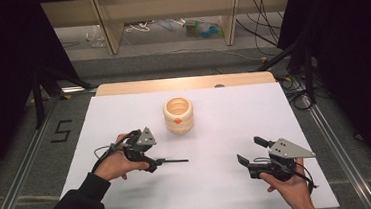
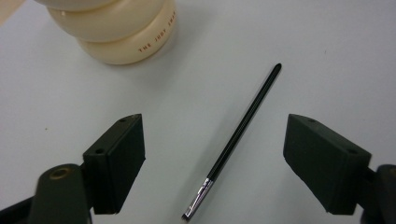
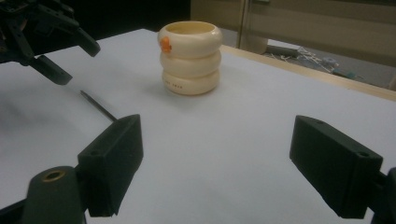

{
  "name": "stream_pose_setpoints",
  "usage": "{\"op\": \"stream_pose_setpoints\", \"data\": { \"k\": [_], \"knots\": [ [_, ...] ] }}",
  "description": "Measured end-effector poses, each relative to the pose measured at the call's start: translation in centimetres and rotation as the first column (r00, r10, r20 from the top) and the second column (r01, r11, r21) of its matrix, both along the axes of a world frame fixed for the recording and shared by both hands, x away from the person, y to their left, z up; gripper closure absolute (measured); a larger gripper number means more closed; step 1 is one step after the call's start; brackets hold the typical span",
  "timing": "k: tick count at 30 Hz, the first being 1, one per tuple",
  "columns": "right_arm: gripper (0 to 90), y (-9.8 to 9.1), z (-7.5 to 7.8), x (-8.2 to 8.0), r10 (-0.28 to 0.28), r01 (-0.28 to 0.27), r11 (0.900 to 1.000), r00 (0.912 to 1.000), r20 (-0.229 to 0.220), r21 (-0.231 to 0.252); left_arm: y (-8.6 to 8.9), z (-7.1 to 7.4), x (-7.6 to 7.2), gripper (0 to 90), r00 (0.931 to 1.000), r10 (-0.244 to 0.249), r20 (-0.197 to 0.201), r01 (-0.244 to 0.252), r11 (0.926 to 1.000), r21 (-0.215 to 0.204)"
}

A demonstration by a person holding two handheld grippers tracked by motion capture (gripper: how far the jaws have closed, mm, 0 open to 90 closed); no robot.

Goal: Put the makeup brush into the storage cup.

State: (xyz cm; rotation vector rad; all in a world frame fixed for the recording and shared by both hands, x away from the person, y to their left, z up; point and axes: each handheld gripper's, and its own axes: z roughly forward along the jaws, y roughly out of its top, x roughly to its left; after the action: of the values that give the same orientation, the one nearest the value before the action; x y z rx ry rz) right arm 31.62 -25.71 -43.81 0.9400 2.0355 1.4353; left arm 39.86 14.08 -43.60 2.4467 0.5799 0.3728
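A thin black pen (image 2: 243,126) with a silver end lies flat on the white table (image 1: 216,132), pointing right in the high view (image 1: 174,161). My left gripper (image 2: 217,137) hovers over it, open, with the pen between the jaws and touched by neither pad. In the high view the left gripper (image 1: 150,160) sits at the pen's left end. My right gripper (image 1: 251,150) is open and holds nothing, at the front right of the table. A cream ribbed cup (image 1: 178,116) with an orange mark stands upright beyond the pen.
From the right gripper view (image 3: 217,140) the cup (image 3: 190,58) stands ahead, with the pen (image 3: 98,106) and the left gripper (image 3: 60,51) to its left. The cup's base (image 2: 116,32) lies close past the left jaw. Wooden table legs and cables stand behind the table.
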Motion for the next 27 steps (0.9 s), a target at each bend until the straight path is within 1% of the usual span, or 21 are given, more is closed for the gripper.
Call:
{"op": "stream_pose_setpoints", "data": {
  "k": [2, 3, 4, 5, 6, 7, 8, 9, 11, 12, 15, 16, 17, 18, 19, 20, 21, 22, 23, 24, 27],
  "knots": [
    [18.3, 0.0, 0.0, -0.1, 0.004, -0.004, 1.0000, 1.0000, -0.003, -0.002, -0.5, -0.3, 0.6, 23.2, 0.9986, -0.035, -0.039, 0.037, 0.9986, 0.039],
    [18.3, -0.1, 0.0, -0.1, 0.001, -0.001, 1.0000, 1.0000, -0.006, -0.007, -0.8, -0.5, 0.7, 23.6, 0.9973, -0.034, -0.066, 0.037, 0.9982, 0.047],
    [18.3, -0.1, 0.0, 0.0, -0.002, 0.002, 0.9999, 0.9996, 0.028, -0.013, -1.0, -0.6, 0.9, 23.8, 0.9954, -0.051, -0.081, 0.057, 0.9958, 0.072],
    [18.3, -0.1, 0.0, 0.0, -0.002, 0.002, 0.9999, 0.9996, 0.028, -0.013, -1.2, -0.7, 0.9, 23.8, 0.9950, -0.049, -0.087, 0.056, 0.9954, 0.077],
    [18.3, -0.1, 0.0, 0.0, -0.002, 0.002, 0.9999, 0.9996, 0.028, -0.015, -1.3, -0.7, 1.1, 24.2, 0.9933, -0.064, -0.096, 0.073, 0.9925, 0.098],
    [18.3, -0.1, -0.1, 0.0, -0.002, 0.002, 0.9999, 0.9996, 0.028, -0.015, -1.4, -0.7, 1.1, 24.5, 0.9926, -0.070, -0.099, 0.080, 0.9907, 0.110],
    [18.3, -0.2, 0.0, -0.2, -0.005, 0.005, 0.9997, 0.9999, 0.012, -0.025, -1.5, -0.7, 1.2, 24.4, 0.9920, -0.071, -0.104, 0.084, 0.9895, 0.118],
    [18.3, -0.2, 0.0, -0.3, -0.004, 0.004, 0.9999, 1.0000, -0.007, -0.013, -1.5, -0.6, 1.4, 24.8, 0.9922, -0.075, -0.099, 0.087, 0.9881, 0.126],
    [18.3, -0.3, -0.1, -0.4, -0.011, 0.011, 0.9997, 0.9999, -0.001, -0.022, -1.5, -0.4, 1.7, 26.5, 0.9907, -0.079, -0.111, 0.093, 0.9873, 0.129],
    [18.3, -0.4, 0.0, -0.5, -0.008, 0.007, 0.9995, 0.9999, -0.012, -0.030, -1.5, -0.3, 1.8, 26.5, 0.9907, -0.078, -0.111, 0.092, 0.9876, 0.127],
    [18.3, -0.5, 0.0, -0.5, -0.014, 0.013, 0.9994, 0.9998, -0.011, -0.031, -1.5, -0.3, 2.1, 26.7, 0.9900, -0.081, -0.116, 0.094, 0.9891, 0.113],
    [18.3, -0.6, 0.1, -0.7, -0.016, 0.015, 0.9989, 0.9996, -0.021, -0.044, -1.5, -0.4, 2.1, 26.8, 0.9890, -0.080, -0.124, 0.094, 0.9893, 0.112],
    [18.4, -0.6, 0.0, -0.5, -0.015, 0.015, 0.9992, 0.9998, 0.012, -0.038, -1.5, -0.4, 2.2, 26.9, 0.9885, -0.085, -0.125, 0.100, 0.9882, 0.117],
    [18.4, -0.6, 0.0, -0.7, -0.015, 0.014, 0.9990, 0.9997, -0.018, -0.043, -1.5, -0.4, 2.2, 26.8, 0.9880, -0.087, -0.127, 0.103, 0.9871, 0.123],
    [18.3, -0.6, -0.1, -0.6, -0.020, 0.020, 0.9991, 0.9998, -0.001, -0.036, -1.5, -0.5, 2.2, 26.9, 0.9884, -0.080, -0.129, 0.096, 0.9880, 0.122],
    [18.4, -0.7, 0.1, -0.8, -0.021, 0.019, 0.9986, 0.9995, -0.024, -0.049, -1.6, -0.5, 2.3, 26.9, 0.9888, -0.087, -0.122, 0.103, 0.9858, 0.133],
    [18.4, -0.7, 0.1, -0.8, -0.021, 0.019, 0.9986, 0.9995, -0.024, -0.049, -1.6, -0.6, 2.4, 26.9, 0.9886, -0.093, -0.119, 0.109, 0.9840, 0.141],
    [18.3, -0.7, 0.0, -0.7, -0.018, 0.017, 0.9983, 0.9998, -0.010, -0.056, -1.8, -0.7, 2.4, 27.0, 0.9887, -0.087, -0.122, 0.105, 0.9835, 0.147],
    [18.3, -0.7, 0.0, -0.8, -0.016, 0.015, 0.9985, 0.9995, -0.026, -0.053, -1.9, -0.7, 2.5, 27.1, 0.9877, -0.090, -0.127, 0.110, 0.9820, 0.154],
    [18.3, -0.7, 0.0, -0.8, -0.015, 0.014, 0.9985, 0.9995, -0.029, -0.053, -2.1, -0.9, 2.6, 27.8, 0.9871, -0.093, -0.131, 0.113, 0.9813, 0.156],
    [18.3, -0.7, 0.0, -0.8, -0.016, 0.015, 0.9986, 0.9995, -0.029, -0.051, -2.6, -1.2, 2.7, 28.7, 0.9837, -0.111, -0.141, 0.137, 0.9731, 0.185]
  ]
}}
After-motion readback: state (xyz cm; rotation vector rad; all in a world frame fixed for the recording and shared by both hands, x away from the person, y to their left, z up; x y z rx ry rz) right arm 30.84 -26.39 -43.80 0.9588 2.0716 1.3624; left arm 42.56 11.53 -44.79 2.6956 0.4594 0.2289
